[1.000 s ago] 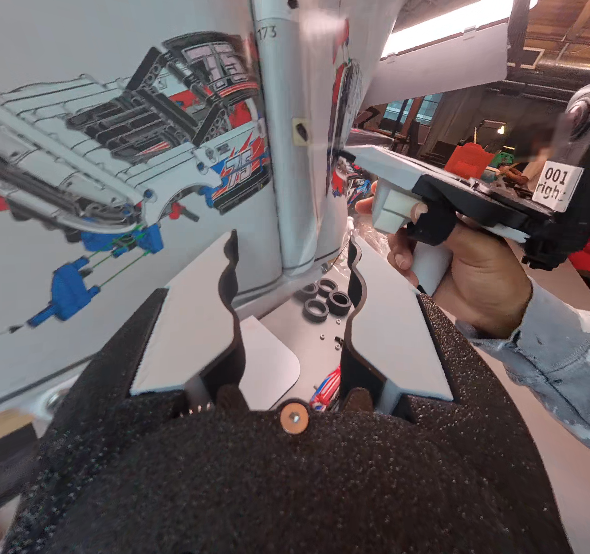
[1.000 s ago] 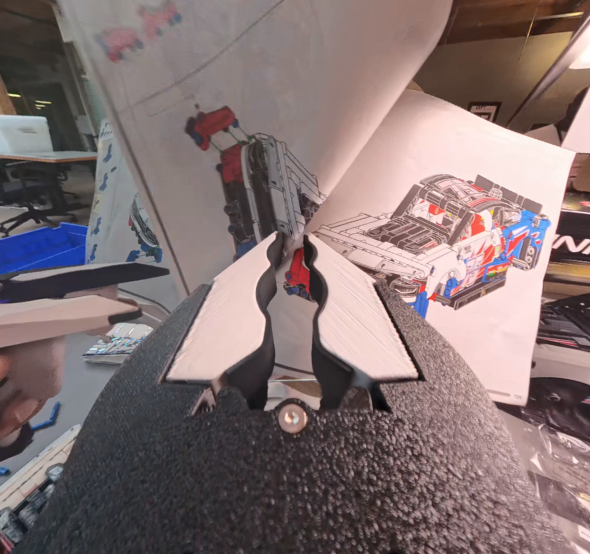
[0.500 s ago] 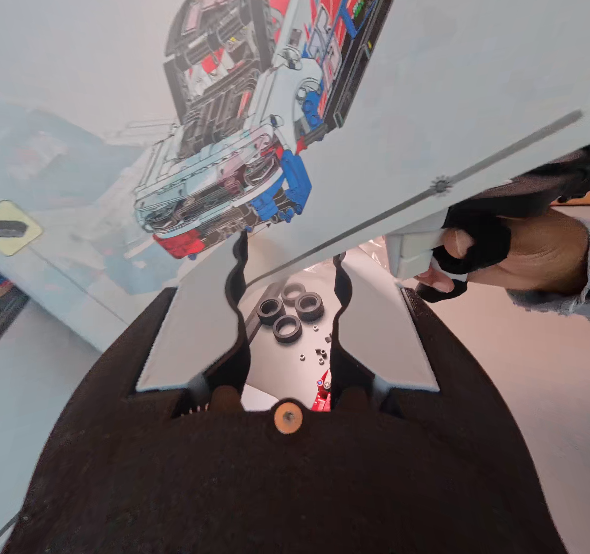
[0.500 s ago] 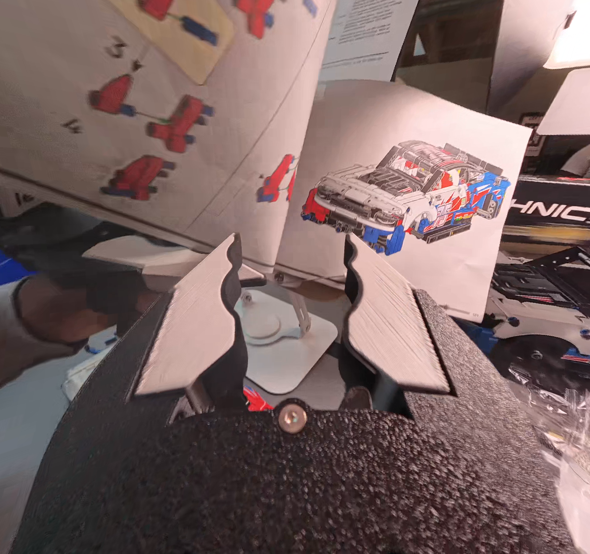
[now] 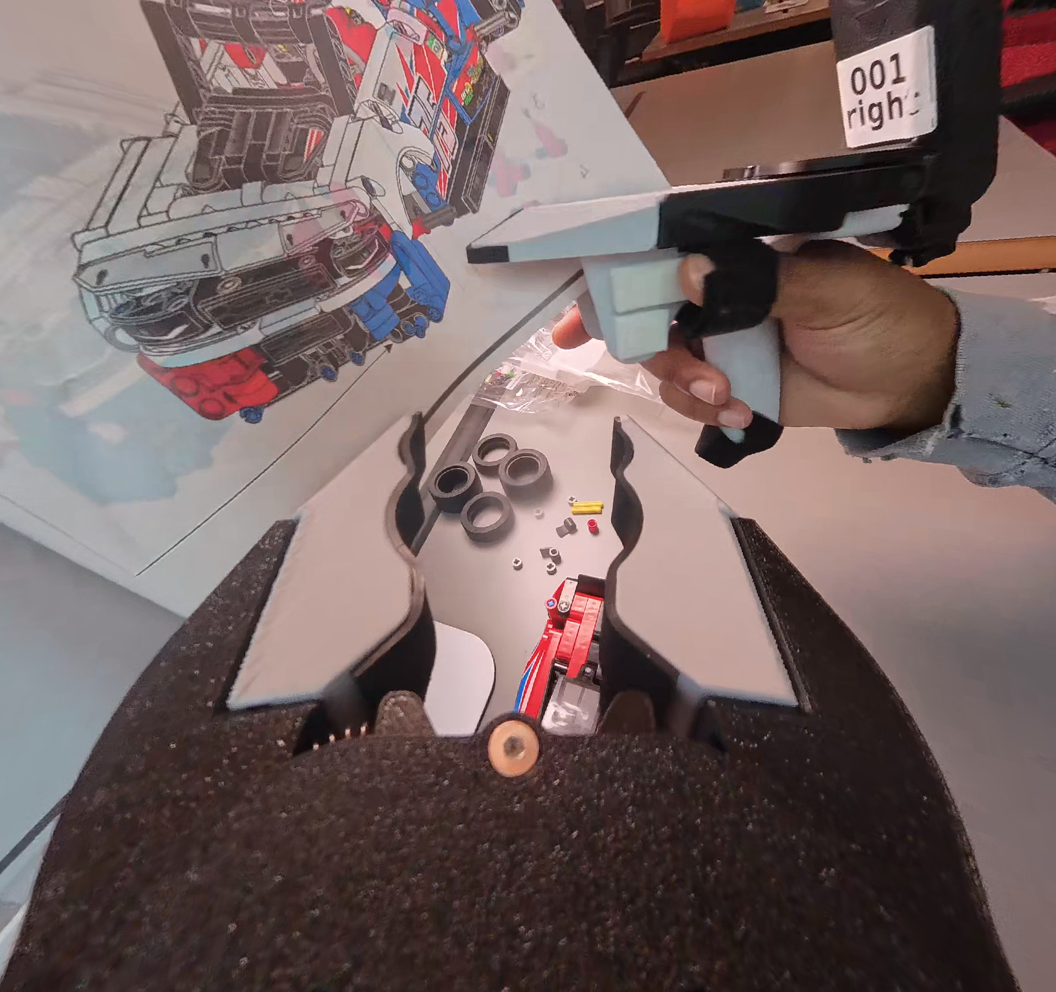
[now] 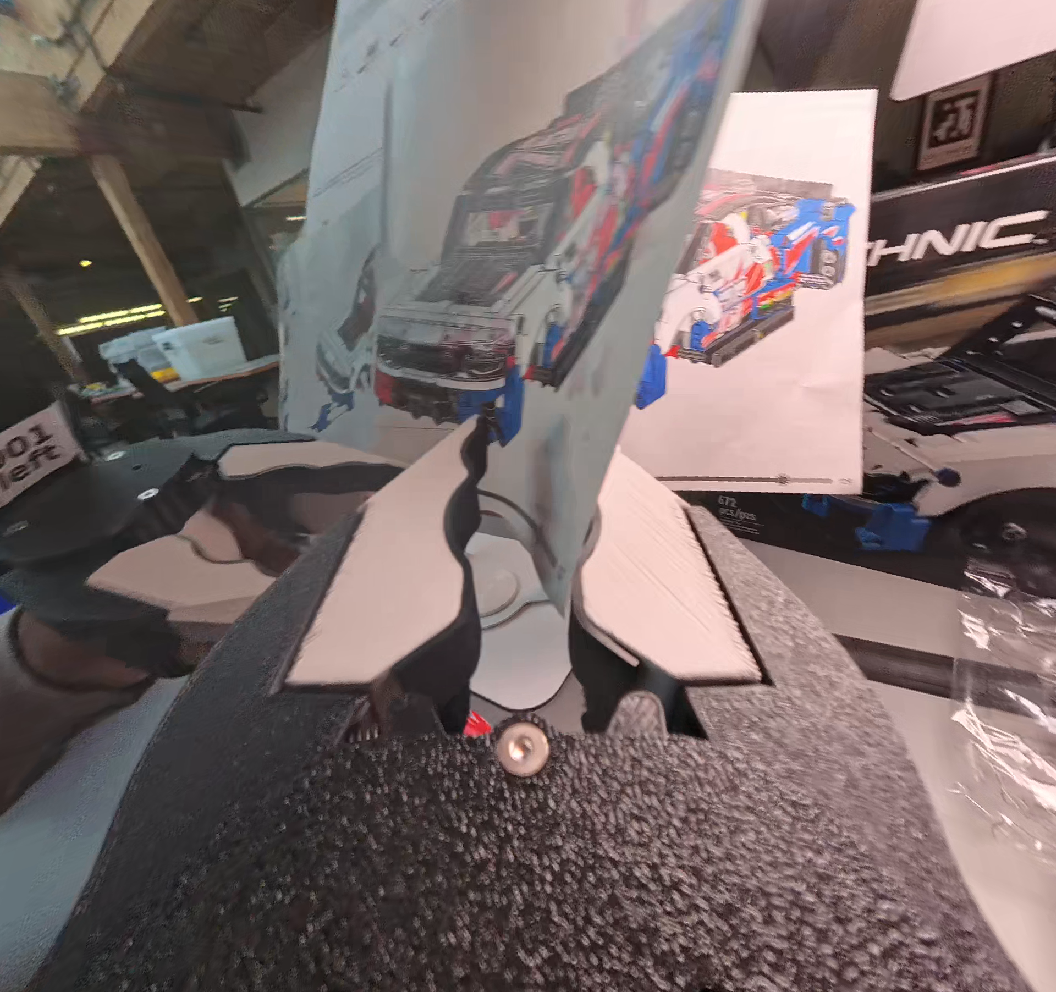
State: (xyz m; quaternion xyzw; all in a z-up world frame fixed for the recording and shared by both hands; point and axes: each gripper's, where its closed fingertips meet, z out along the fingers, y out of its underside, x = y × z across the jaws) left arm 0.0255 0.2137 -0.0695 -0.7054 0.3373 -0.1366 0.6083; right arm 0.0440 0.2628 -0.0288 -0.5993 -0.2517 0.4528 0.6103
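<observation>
Hovering spread, the left gripper (image 5: 517, 427) frames 4 black tyres (image 5: 492, 482) – the right gripper (image 6: 537, 450), also spread, straddles a booklet page (image 6: 514, 176), not pinching.

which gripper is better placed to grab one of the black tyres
Left. The left gripper is open, with the four black tyres framed between its fingers. The right gripper is up by the booklet page, farther from them.
</observation>
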